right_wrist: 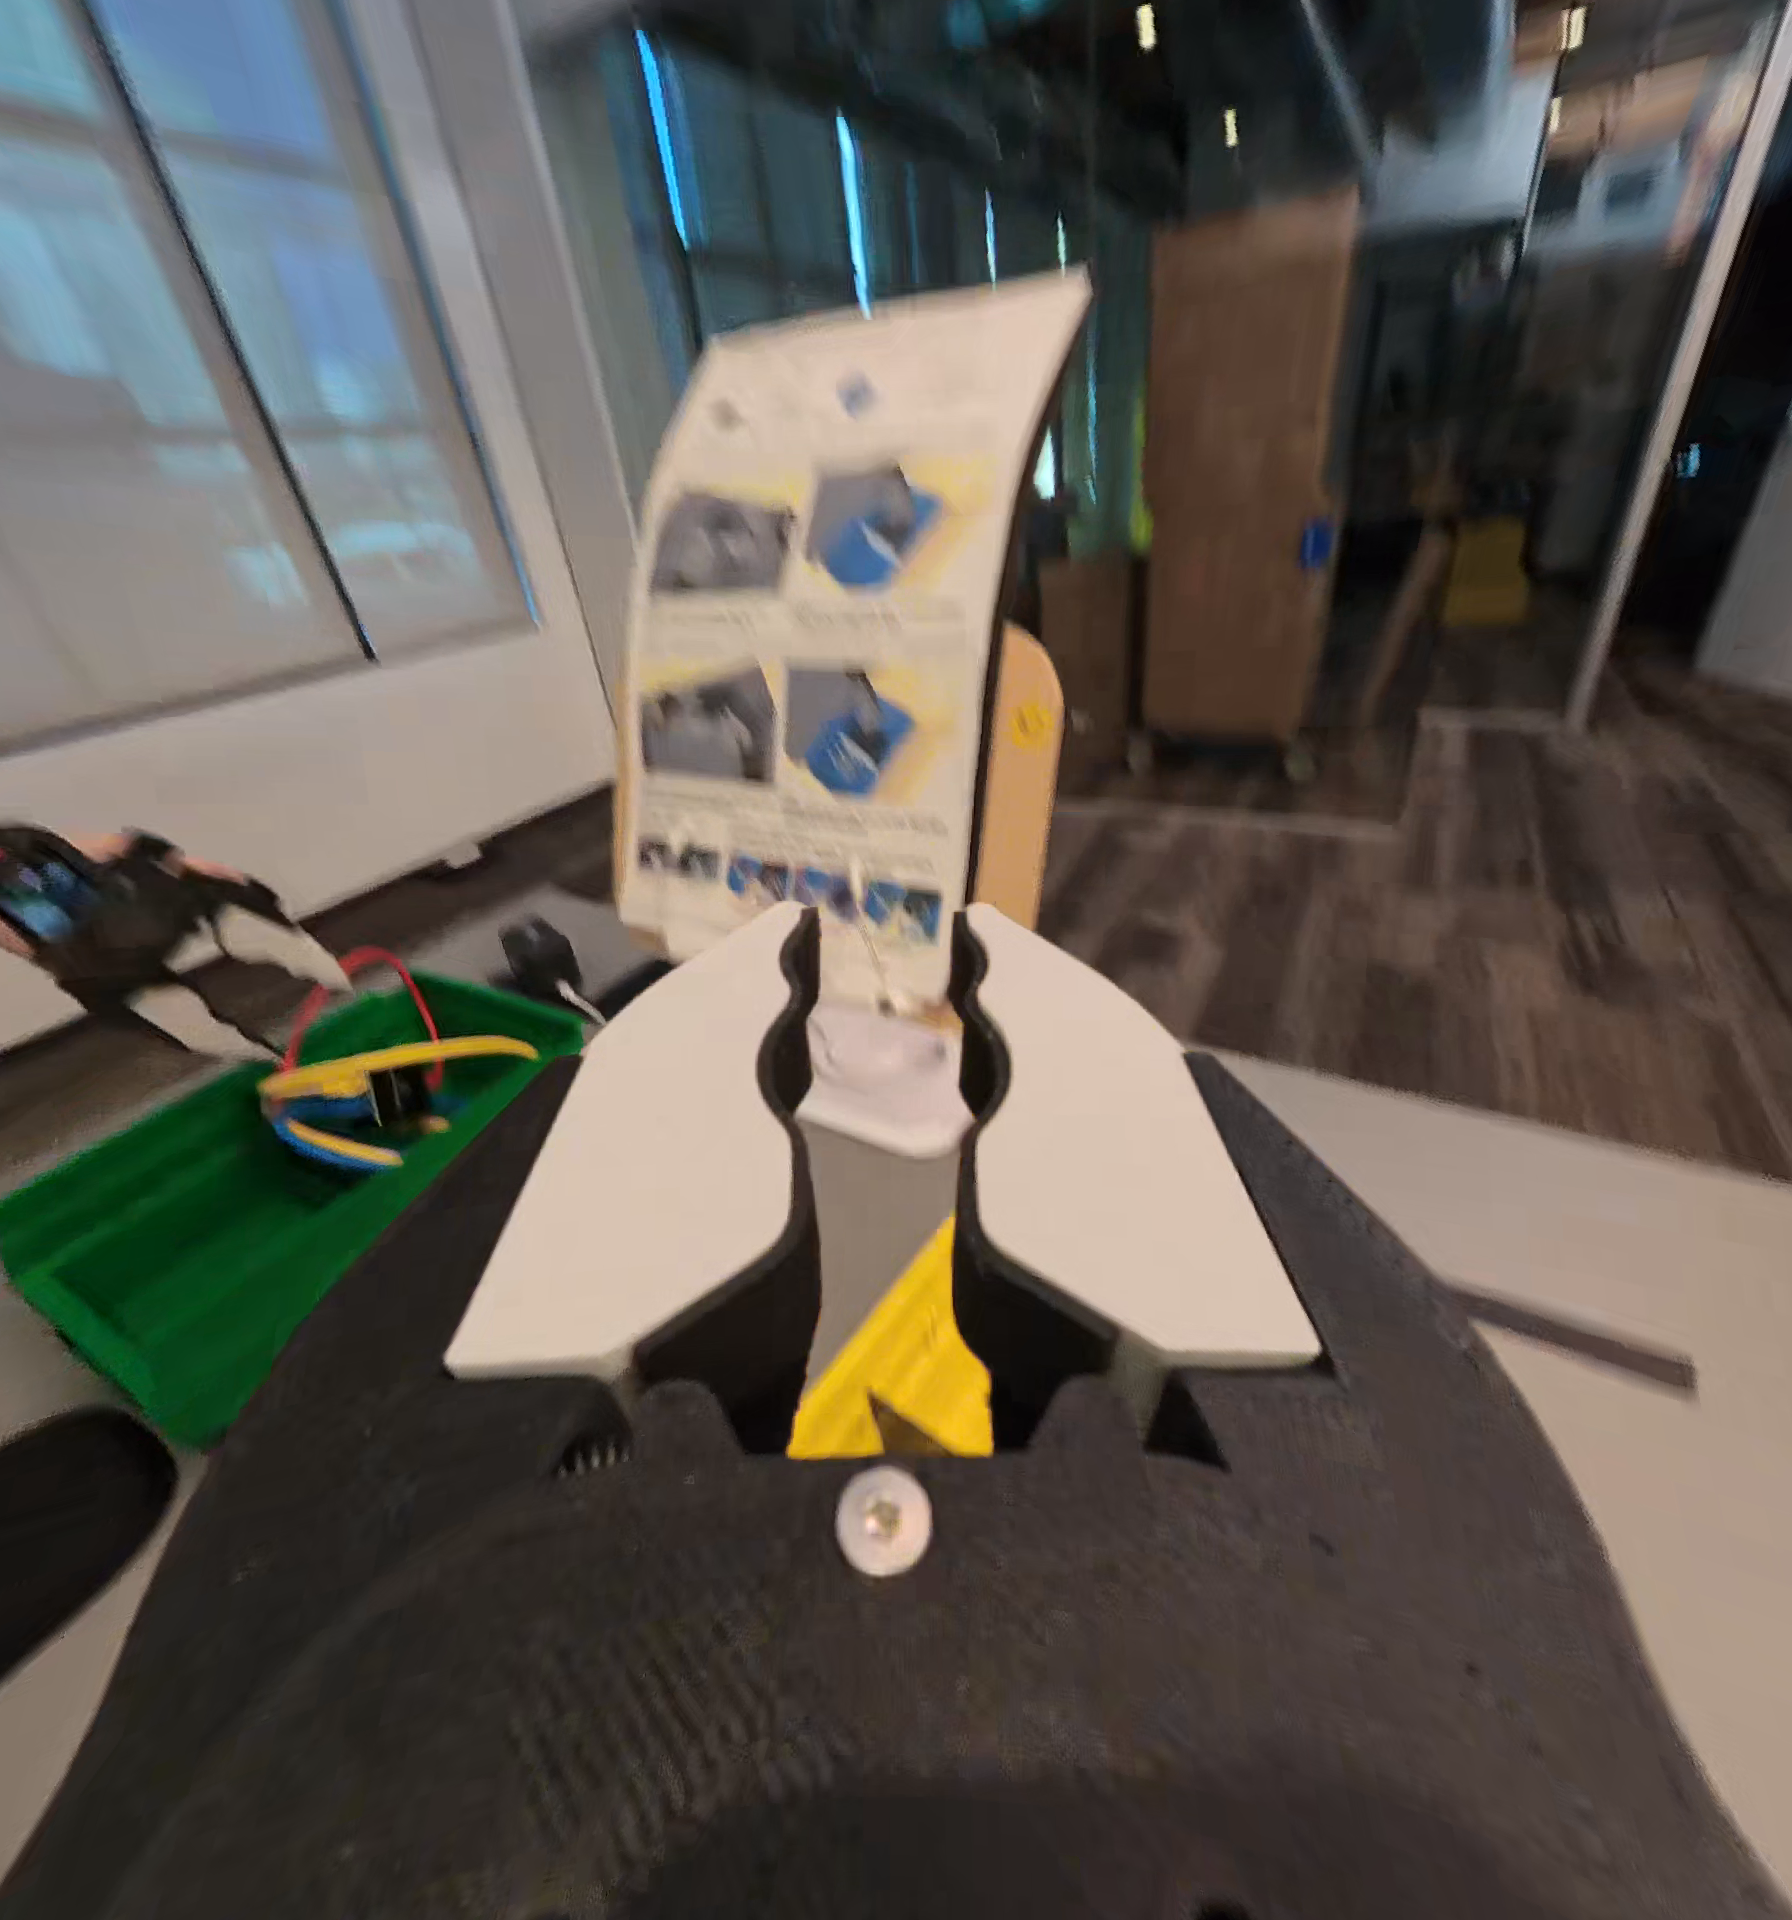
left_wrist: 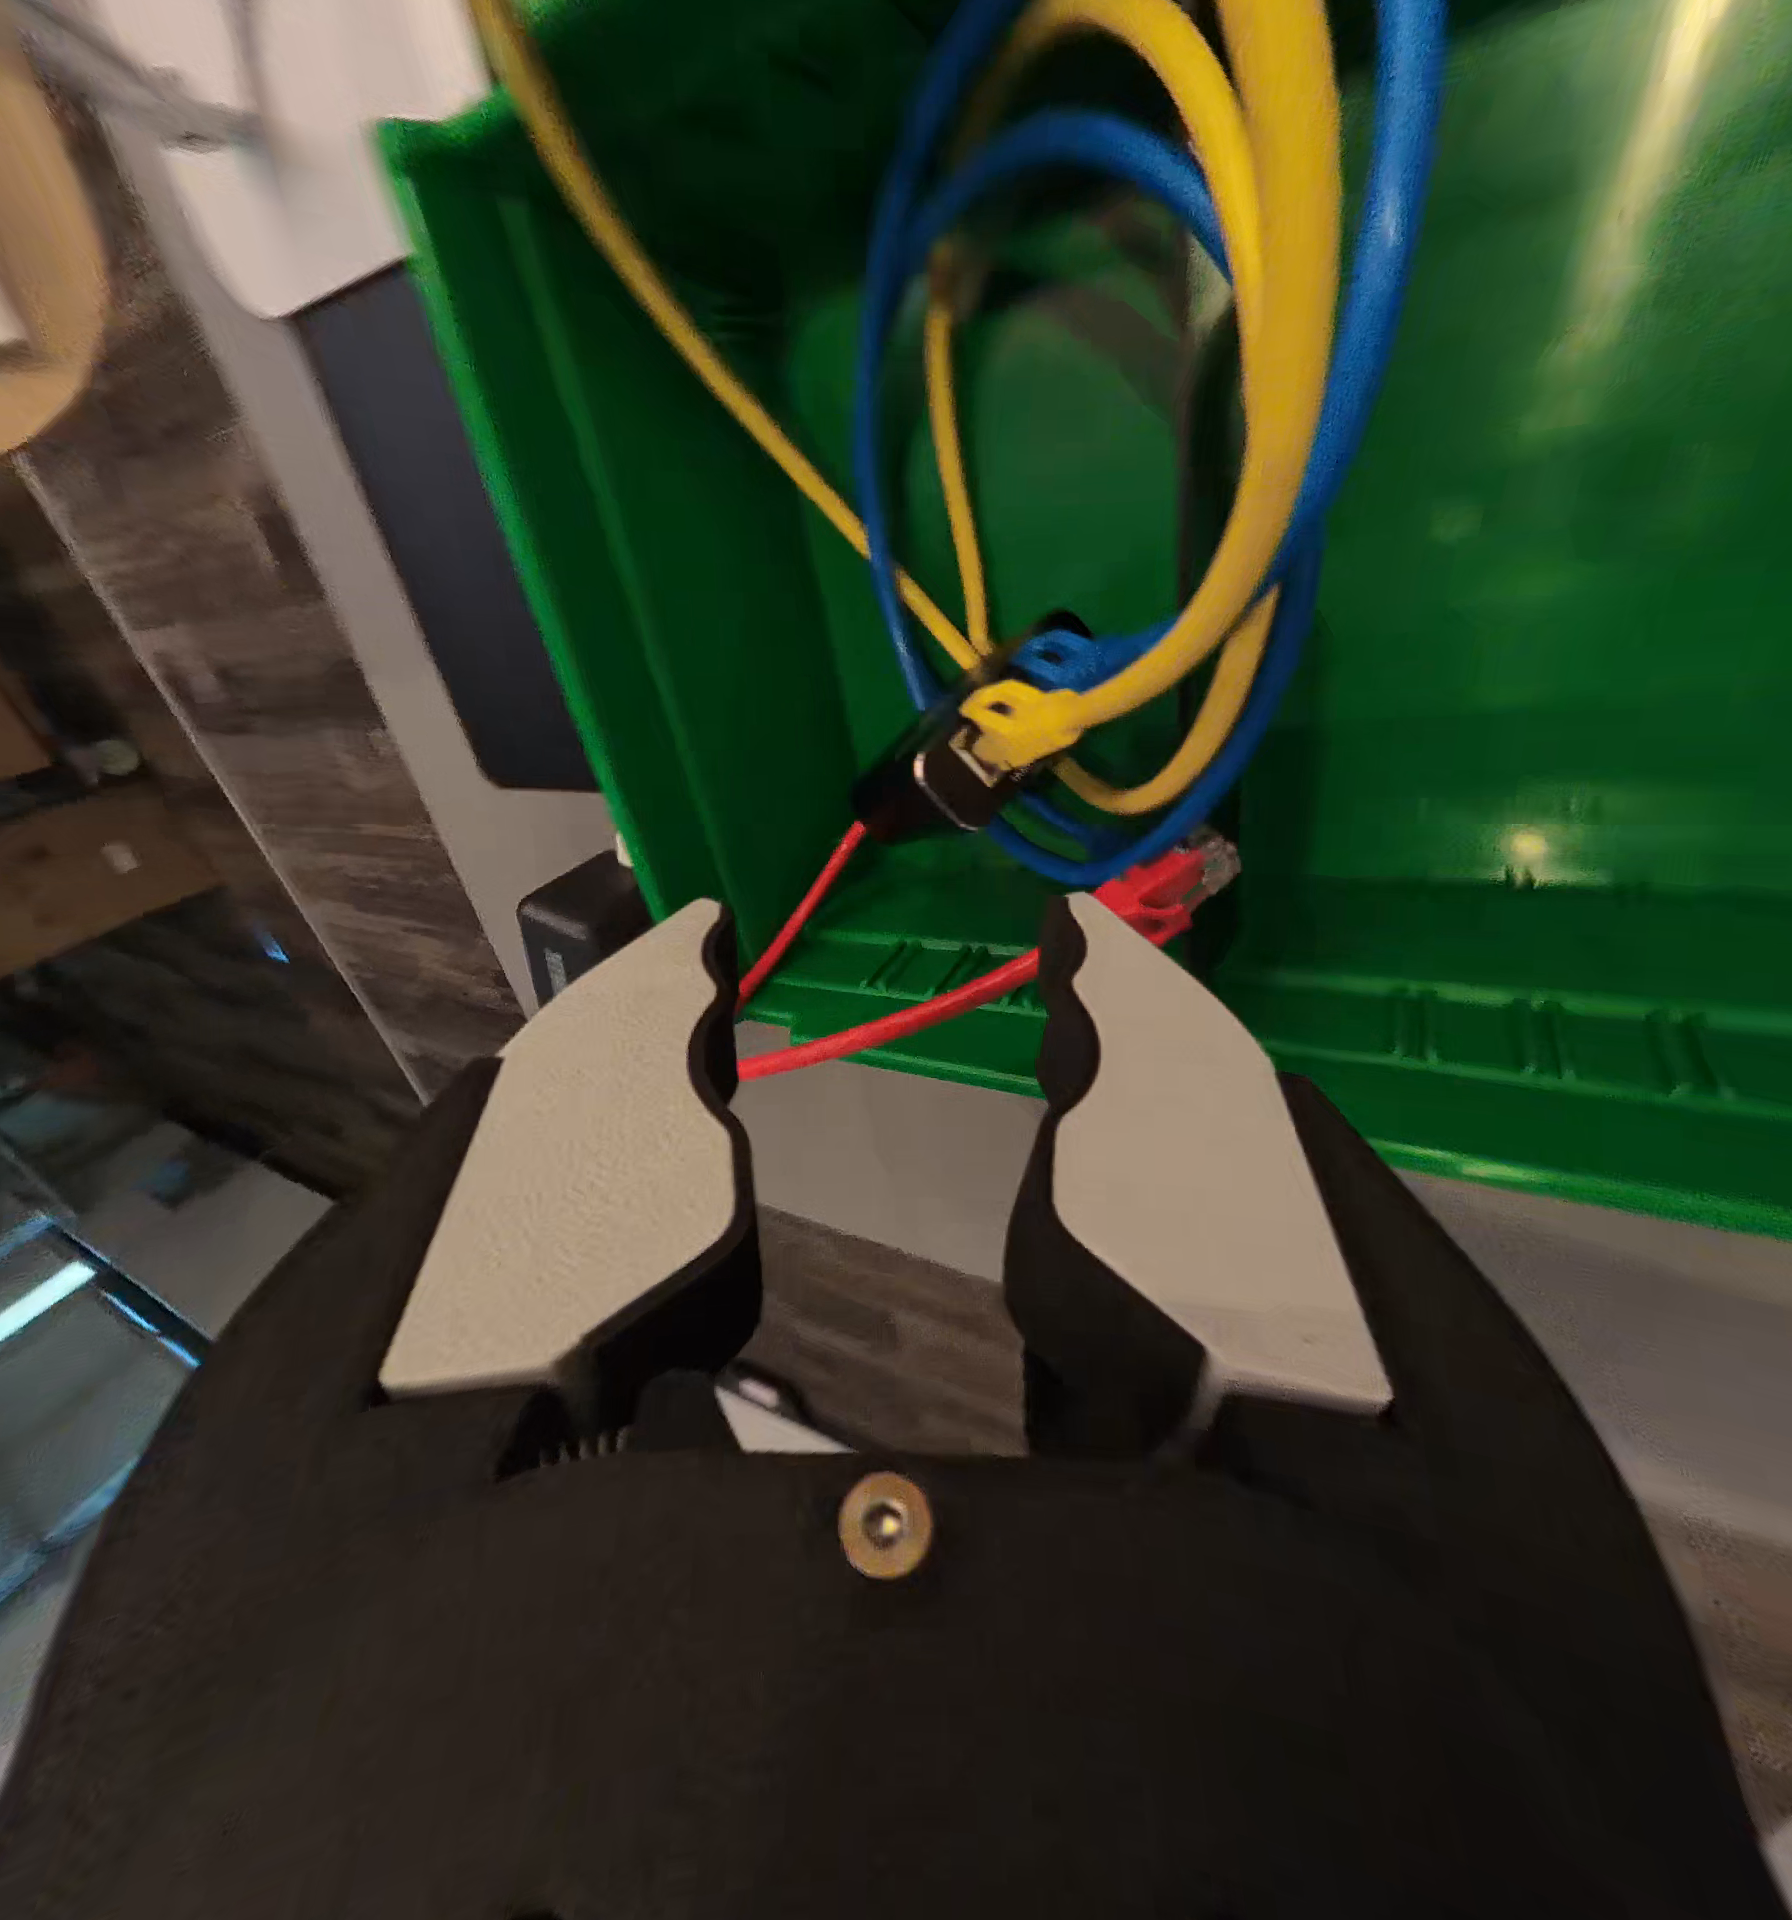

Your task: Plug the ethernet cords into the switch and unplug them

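Green plastic forms the tray (left_wrist: pixel 1494 623) in which the ethernet cords are gathered: yellow cord (left_wrist: pixel 1276 312) and blue cord (left_wrist: pixel 1391 312) loops are bundled around a small black switch (left_wrist: pixel 959 784), into which a yellow plug (left_wrist: pixel 1017 717) and a blue plug (left_wrist: pixel 1053 655) are seated. A red cord (left_wrist: pixel 892 1023) is draped over the tray's ribbed near rim (left_wrist: pixel 1494 1029), its clear-tipped plug (left_wrist: pixel 1178 883) lying loose just inside the rim. The left gripper (left_wrist: pixel 887 920) is held at that rim with its jaws spread wide; the red cord passes between them, and whether it is touched cannot be told. Free desk (left_wrist: pixel 1598 1299) surface lies beside it. The right gripper (right_wrist: pixel 884 925) is held well apart from the tray, over the desk, jaws partly open and gripping nothing, pointed at a printed sheet (right_wrist: pixel 830 582) standing in a clear stand. Open floor (right_wrist: pixel 1443 883) extends beyond the desk's far edge.
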`<state>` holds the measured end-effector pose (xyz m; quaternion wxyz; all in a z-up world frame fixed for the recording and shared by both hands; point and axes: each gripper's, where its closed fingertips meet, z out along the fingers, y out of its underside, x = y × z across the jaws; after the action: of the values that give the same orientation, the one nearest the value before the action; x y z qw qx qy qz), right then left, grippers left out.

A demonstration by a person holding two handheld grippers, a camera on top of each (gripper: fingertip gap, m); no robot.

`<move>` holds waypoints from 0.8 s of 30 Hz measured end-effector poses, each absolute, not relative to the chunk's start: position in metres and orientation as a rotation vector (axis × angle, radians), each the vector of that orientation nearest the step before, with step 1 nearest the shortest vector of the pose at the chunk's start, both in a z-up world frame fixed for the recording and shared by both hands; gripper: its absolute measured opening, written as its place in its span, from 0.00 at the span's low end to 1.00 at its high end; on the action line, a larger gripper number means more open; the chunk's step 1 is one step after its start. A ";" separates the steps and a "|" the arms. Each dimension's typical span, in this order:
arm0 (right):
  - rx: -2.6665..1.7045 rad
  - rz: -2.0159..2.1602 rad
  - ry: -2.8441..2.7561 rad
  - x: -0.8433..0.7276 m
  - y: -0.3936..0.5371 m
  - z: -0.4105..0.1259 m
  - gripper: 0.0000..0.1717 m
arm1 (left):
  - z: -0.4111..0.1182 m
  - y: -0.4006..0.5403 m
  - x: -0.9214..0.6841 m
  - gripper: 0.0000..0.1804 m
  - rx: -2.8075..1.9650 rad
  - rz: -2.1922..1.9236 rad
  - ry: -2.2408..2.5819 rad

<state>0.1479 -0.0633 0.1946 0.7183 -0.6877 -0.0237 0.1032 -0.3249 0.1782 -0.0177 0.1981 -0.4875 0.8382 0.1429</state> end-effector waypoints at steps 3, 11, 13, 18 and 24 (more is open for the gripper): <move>-1.390 0.187 -0.041 0.142 -0.066 0.218 0.15 | -0.036 0.182 -0.332 0.28 -1.248 0.480 2.522; -1.437 0.176 0.033 0.155 -0.035 0.187 0.16 | -0.055 0.189 -0.319 0.26 -1.006 0.509 2.742; -1.495 0.166 0.040 0.158 -0.028 0.174 0.17 | -0.062 0.191 -0.326 0.25 -0.954 0.539 2.801; -1.494 0.175 0.066 0.166 -0.023 0.170 0.17 | -0.072 0.193 -0.320 0.28 -0.986 0.458 2.815; -1.518 0.237 0.084 0.168 -0.021 0.162 0.17 | -0.074 0.194 -0.312 0.21 -0.925 0.482 2.873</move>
<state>0.1679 -0.0209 0.1625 0.7183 -0.6864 0.0379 0.1072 -0.3121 0.1941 -0.0738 0.0424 -0.3022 0.9392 0.1576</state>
